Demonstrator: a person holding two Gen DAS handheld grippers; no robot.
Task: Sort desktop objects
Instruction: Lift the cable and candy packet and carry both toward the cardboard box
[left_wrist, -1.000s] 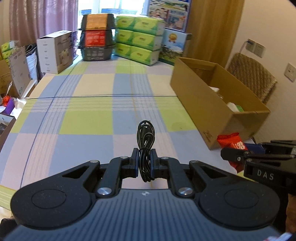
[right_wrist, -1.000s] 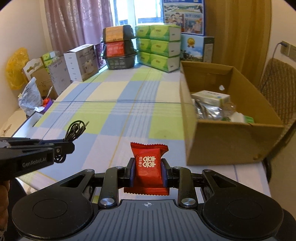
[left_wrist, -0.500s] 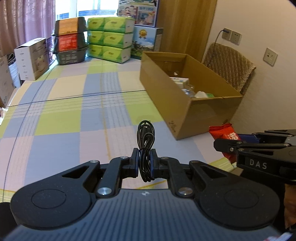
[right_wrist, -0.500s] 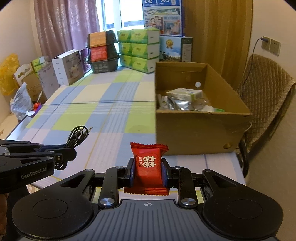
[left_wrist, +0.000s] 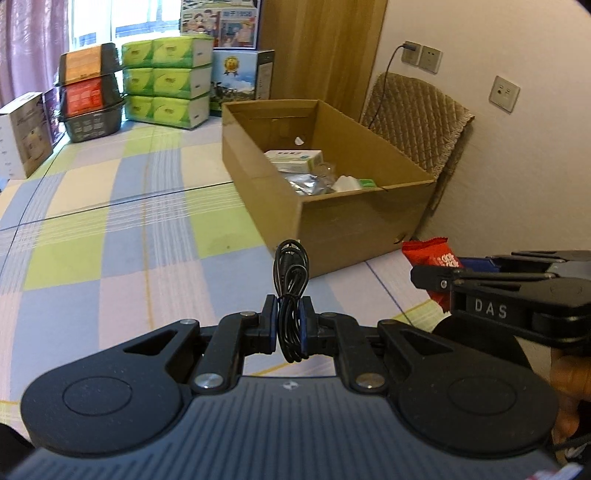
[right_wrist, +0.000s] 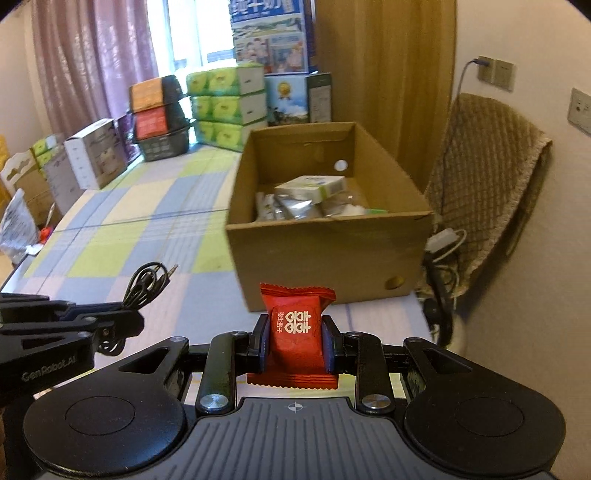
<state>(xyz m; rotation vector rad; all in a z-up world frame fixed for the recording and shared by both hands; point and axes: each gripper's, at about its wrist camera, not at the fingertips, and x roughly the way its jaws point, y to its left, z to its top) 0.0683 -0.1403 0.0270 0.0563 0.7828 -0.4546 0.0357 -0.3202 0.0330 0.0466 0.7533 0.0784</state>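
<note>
The left claw (left_wrist: 289, 328) is clamped on a coiled black audio cable (left_wrist: 290, 295), and the right claw (right_wrist: 294, 341) pinches a red foil snack packet (right_wrist: 295, 328); both are held over the checked table (left_wrist: 110, 258) short of the open brown cardboard box (left_wrist: 332, 206). Released here, either would probably land outside it, and the cable's loose loops might snag the near wall.

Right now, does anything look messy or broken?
Nothing looks broken or spilled. The cardboard box sits upright with packets jumbled inside; the black cable and the red snack packet are gripped neatly.
</note>
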